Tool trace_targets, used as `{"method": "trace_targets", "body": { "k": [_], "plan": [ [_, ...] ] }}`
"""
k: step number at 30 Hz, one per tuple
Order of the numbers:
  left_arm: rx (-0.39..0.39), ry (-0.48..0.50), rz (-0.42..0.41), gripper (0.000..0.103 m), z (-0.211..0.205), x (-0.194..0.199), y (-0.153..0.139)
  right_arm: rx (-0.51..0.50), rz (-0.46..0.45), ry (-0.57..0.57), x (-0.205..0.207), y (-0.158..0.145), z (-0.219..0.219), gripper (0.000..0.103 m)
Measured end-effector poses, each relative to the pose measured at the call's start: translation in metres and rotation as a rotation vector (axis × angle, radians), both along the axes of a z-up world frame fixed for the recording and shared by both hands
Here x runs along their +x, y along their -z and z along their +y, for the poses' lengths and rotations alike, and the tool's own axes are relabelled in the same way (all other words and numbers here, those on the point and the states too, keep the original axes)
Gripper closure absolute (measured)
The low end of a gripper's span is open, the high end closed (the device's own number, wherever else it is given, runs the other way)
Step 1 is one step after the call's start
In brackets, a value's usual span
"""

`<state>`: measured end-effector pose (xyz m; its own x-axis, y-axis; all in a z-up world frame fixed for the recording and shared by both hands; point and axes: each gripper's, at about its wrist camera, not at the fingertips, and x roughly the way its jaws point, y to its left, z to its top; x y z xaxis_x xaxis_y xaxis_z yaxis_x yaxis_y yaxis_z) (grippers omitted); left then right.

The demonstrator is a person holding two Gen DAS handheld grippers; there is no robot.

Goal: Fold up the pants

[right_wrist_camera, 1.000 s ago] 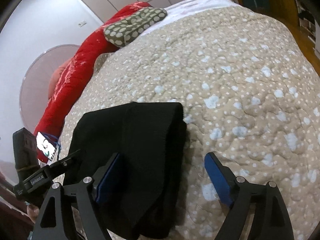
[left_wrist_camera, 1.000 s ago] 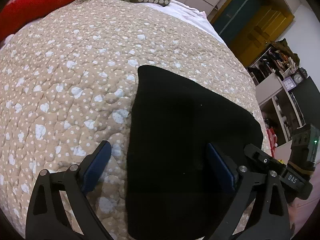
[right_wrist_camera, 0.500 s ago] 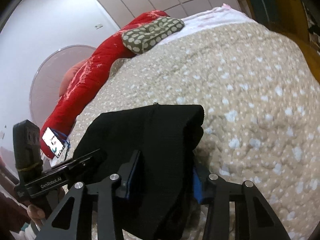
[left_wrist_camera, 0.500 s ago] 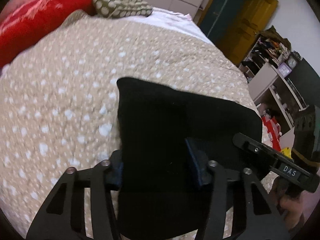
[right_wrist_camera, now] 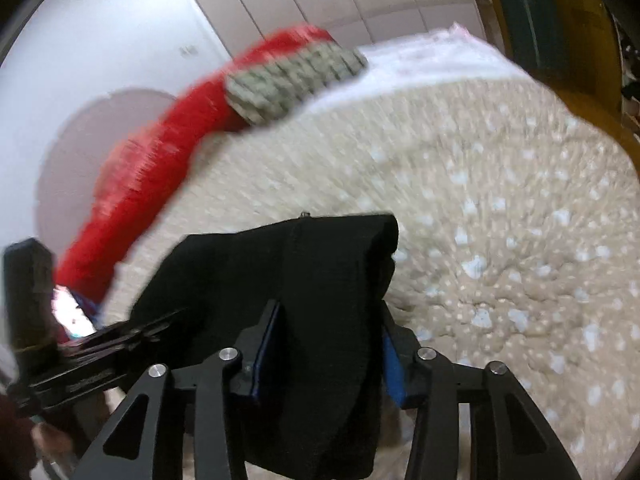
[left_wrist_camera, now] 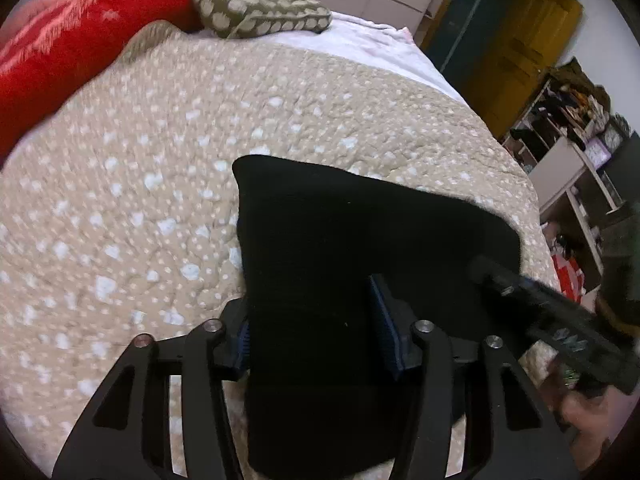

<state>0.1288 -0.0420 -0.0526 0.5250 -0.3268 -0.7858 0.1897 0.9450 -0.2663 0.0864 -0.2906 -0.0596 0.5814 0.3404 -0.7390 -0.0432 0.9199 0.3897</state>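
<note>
Both of my tongs are clamped on the folded black pants (left_wrist_camera: 360,248). My left gripper (left_wrist_camera: 316,336) has its blue pads (left_wrist_camera: 384,332) pressed in from either side of the near left portion of the fabric, and the cloth bunches up between them and runs down toward the camera. My right gripper (right_wrist_camera: 326,344) pinches the near right portion the same way, with a thick fold of the pants (right_wrist_camera: 304,272) caught between its blue pads (right_wrist_camera: 390,360) and hanging below them.

From the left view my right gripper (left_wrist_camera: 552,320) shows at the right edge, blurred; from the right view my left gripper (right_wrist_camera: 96,356) shows at the lower left.

The pants lie at the near edge of the bed, on a beige quilt (left_wrist_camera: 140,200) dotted with white spots and hearts. Their far end is spread flat on the quilt.

At the far edge of the bed lie a red cushion (left_wrist_camera: 80,40) and, touching it, an olive pillow with pale dots (left_wrist_camera: 260,8), beside a strip of white sheet (left_wrist_camera: 372,48). Past the bed's right side stand a yellow door (left_wrist_camera: 520,52) and cluttered shelves (left_wrist_camera: 572,140).
</note>
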Motion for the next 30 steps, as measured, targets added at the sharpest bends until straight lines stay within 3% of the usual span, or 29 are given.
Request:
{"method": "trace_targets", "body": {
  "k": [3, 7, 13, 17, 19, 22, 30],
  "plan": [
    [-0.003, 0.005, 0.001, 0.043, 0.003, -0.002, -0.003, 0.014, -0.001, 0.003, 0.001, 0.004, -0.007, 0.044],
    [0.058, 0.013, 0.003, 0.043, 0.003, -0.004, -0.010, -0.015, -0.003, 0.023, -0.014, -0.022, -0.017, 0.044],
    [0.162, -0.033, -0.078, 0.043, -0.006, -0.018, -0.031, -0.142, -0.081, -0.082, -0.035, -0.058, 0.010, 0.059],
    [0.207, -0.021, -0.058, 0.043, -0.017, -0.013, -0.022, -0.207, -0.054, -0.126, -0.036, -0.049, 0.027, 0.065],
    [0.219, -0.013, -0.041, 0.042, -0.020, -0.009, -0.013, -0.225, -0.001, -0.122, -0.034, -0.031, 0.032, 0.065],
    [0.204, -0.025, -0.045, 0.033, -0.021, -0.007, -0.009, -0.283, -0.023, -0.118, -0.040, -0.015, 0.039, 0.064],
    [0.220, -0.012, -0.040, 0.033, -0.026, 0.006, -0.012, -0.261, -0.036, -0.096, -0.016, -0.037, 0.031, 0.064]
  ]
}}
